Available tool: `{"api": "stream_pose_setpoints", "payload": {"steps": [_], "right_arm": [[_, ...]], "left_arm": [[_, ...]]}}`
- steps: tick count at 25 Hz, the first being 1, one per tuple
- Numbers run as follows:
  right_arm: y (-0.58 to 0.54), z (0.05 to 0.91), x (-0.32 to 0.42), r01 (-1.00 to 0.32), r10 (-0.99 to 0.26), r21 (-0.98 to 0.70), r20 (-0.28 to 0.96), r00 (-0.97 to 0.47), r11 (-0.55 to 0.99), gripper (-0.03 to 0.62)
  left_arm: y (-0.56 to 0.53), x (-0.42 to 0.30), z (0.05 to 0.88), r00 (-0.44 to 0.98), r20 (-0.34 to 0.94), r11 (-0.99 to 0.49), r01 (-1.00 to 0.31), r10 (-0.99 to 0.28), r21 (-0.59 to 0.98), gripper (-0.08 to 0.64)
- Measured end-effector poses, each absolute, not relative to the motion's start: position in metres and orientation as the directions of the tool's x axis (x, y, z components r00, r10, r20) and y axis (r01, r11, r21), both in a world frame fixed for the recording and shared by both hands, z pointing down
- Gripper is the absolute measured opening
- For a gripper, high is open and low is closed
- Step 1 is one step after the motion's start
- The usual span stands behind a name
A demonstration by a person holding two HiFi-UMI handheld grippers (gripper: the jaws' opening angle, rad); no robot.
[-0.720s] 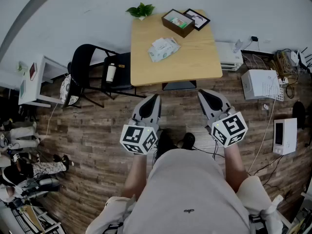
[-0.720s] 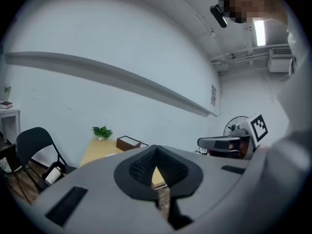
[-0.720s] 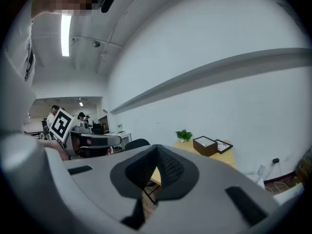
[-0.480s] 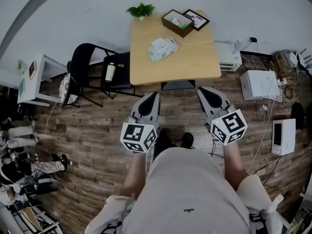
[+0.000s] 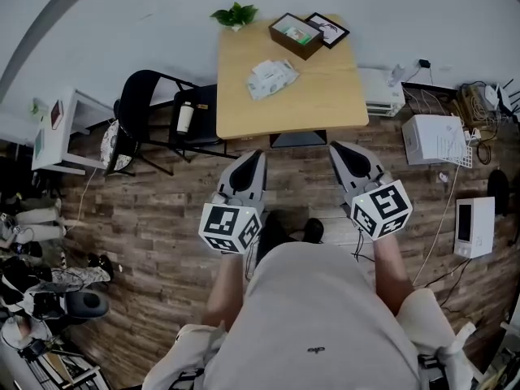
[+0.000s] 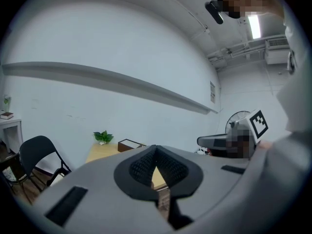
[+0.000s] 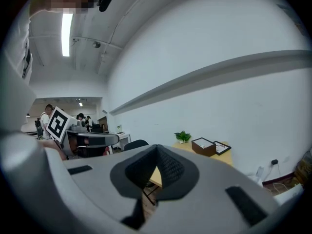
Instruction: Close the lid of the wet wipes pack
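The wet wipes pack [image 5: 271, 78], white and pale green, lies on the wooden table [image 5: 325, 104] by the far wall; whether its lid is up I cannot tell at this distance. My left gripper [image 5: 257, 156] is held over the floor short of the table's near edge, jaws shut with nothing in them. At the same distance from the table, my right gripper [image 5: 335, 149] is shut and empty too. In the left gripper view the shut left gripper [image 6: 156, 150] points toward the table [image 6: 100, 152]. In the right gripper view the right gripper [image 7: 156, 151] does the same.
A brown box [image 5: 296, 36], a framed picture [image 5: 328, 31] and a small plant [image 5: 235, 16] stand at the table's back. A black chair [image 5: 154, 112] with a bottle [image 5: 184, 120] is left of the table. White appliances [image 5: 439, 140] and cables lie right. Wooden floor lies underfoot.
The table has drawn slightly nearer to both grippers in the head view. Both grippers stay shut and side by side.
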State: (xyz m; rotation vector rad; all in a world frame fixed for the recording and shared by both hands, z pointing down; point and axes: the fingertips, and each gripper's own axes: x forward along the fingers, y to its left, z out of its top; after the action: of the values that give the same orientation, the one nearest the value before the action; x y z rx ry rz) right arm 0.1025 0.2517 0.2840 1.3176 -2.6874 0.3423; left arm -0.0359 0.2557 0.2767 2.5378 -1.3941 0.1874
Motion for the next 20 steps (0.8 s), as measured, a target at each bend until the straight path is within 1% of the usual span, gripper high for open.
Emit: {"api": "stream_pose_setpoints", "payload": {"steps": [10, 12, 14, 17, 18, 20], "right_arm": [[0.274, 0.297, 0.111, -0.777, -0.742, -0.138, 0.234, -0.628, 0.615, 0.0], [0.278, 0.299, 0.11, -0.771, -0.735, -0.14, 0.239, -0.635, 0.621, 0.051], [0.28, 0.301, 0.107, -0.768, -0.732, -0.143, 0.238, -0.639, 0.624, 0.073], [0.277, 0.304, 0.101, -0.764, -0.728, -0.153, 0.235, -0.644, 0.627, 0.106], [0.276, 0.305, 0.099, -0.761, -0.726, -0.157, 0.233, -0.647, 0.629, 0.119], [0.275, 0.308, 0.095, -0.759, -0.722, -0.165, 0.236, -0.651, 0.63, 0.164]], "left_arm": [[0.275, -0.022, 0.283, 0.526, 0.224, -0.508, -0.85, -0.82, 0.139, 0.009], [0.28, -0.021, 0.286, 0.534, 0.229, -0.515, -0.845, -0.814, 0.14, 0.009], [0.283, -0.023, 0.289, 0.538, 0.235, -0.519, -0.843, -0.81, 0.14, 0.016], [0.28, -0.029, 0.296, 0.54, 0.251, -0.52, -0.842, -0.804, 0.143, 0.091], [0.279, -0.031, 0.299, 0.537, 0.256, -0.518, -0.843, -0.803, 0.144, 0.1], [0.277, -0.036, 0.303, 0.533, 0.263, -0.512, -0.846, -0.804, 0.149, 0.12]]}}
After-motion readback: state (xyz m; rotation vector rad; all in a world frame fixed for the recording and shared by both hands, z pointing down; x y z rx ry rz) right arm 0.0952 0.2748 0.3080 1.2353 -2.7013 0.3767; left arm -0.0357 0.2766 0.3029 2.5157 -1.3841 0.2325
